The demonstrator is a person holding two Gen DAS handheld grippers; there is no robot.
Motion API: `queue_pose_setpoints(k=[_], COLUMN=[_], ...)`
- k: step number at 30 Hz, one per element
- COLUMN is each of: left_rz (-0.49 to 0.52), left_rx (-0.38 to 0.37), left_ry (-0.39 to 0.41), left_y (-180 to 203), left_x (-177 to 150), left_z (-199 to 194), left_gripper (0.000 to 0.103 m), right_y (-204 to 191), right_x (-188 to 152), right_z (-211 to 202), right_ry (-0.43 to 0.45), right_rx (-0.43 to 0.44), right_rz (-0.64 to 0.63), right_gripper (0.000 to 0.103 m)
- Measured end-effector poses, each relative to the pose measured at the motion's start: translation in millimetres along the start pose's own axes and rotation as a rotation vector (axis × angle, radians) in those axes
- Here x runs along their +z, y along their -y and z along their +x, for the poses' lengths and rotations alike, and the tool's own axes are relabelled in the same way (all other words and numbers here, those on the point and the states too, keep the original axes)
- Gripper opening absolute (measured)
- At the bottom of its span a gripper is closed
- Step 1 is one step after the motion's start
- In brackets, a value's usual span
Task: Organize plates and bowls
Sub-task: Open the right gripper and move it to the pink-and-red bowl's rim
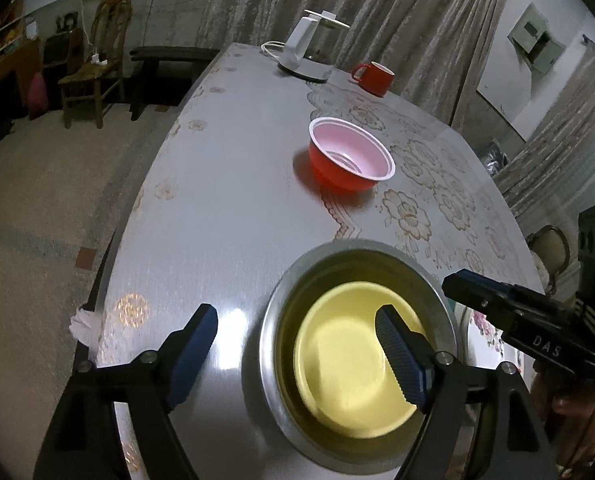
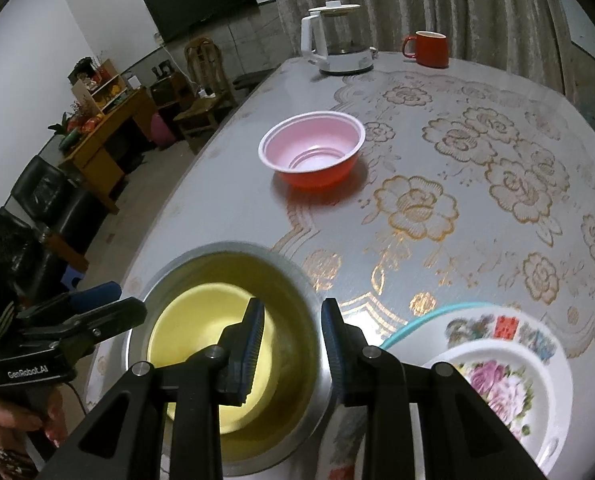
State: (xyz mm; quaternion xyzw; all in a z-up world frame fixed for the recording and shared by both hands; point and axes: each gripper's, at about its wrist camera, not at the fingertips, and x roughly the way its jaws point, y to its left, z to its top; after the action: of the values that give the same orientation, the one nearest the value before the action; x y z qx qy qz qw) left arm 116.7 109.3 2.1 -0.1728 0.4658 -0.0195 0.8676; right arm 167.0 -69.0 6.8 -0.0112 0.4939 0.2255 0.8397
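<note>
On the near edge of the table [image 2: 477,240], a yellow bowl [image 1: 349,364] is sitting nested inside a steel bowl [image 2: 297,280]. The left gripper [image 1: 297,344] is standing open and empty, straddling the steel rim. The right gripper [image 2: 293,332] is hanging narrowly parted over the opposite rim, with nothing gripped, beside stacked flowered plates [image 2: 509,380]. A red bowl [image 2: 313,152] is sitting farther back.

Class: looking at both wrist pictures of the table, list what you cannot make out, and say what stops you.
- Flowered plates: right wrist view blurs them; the frame edge cuts them off.
- Metal bowl near rim: left wrist view, hidden by gripper fingers.
- Yellow bowl: whether it touches the metal bowl's wall is unclear.
</note>
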Motion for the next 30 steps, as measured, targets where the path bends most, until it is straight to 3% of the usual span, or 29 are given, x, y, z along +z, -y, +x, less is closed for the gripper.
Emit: queue_pose_setpoints(k=[18,30], left_rz=[0.021,0.040], left_rx=[0.026,0.039], left_ry=[-0.039,-0.055], left_y=[2,11], left_x=[35,78], left_z=[25,47], left_gripper=[0.083,0.086], right_y=[20,36], right_x=[33,57], right_z=[19,41], right_ry=[-0.017,-0.035], right_rx=[-0.023,-0.031], right_rz=[0.012,0.037], right_gripper=[0.030,0.032])
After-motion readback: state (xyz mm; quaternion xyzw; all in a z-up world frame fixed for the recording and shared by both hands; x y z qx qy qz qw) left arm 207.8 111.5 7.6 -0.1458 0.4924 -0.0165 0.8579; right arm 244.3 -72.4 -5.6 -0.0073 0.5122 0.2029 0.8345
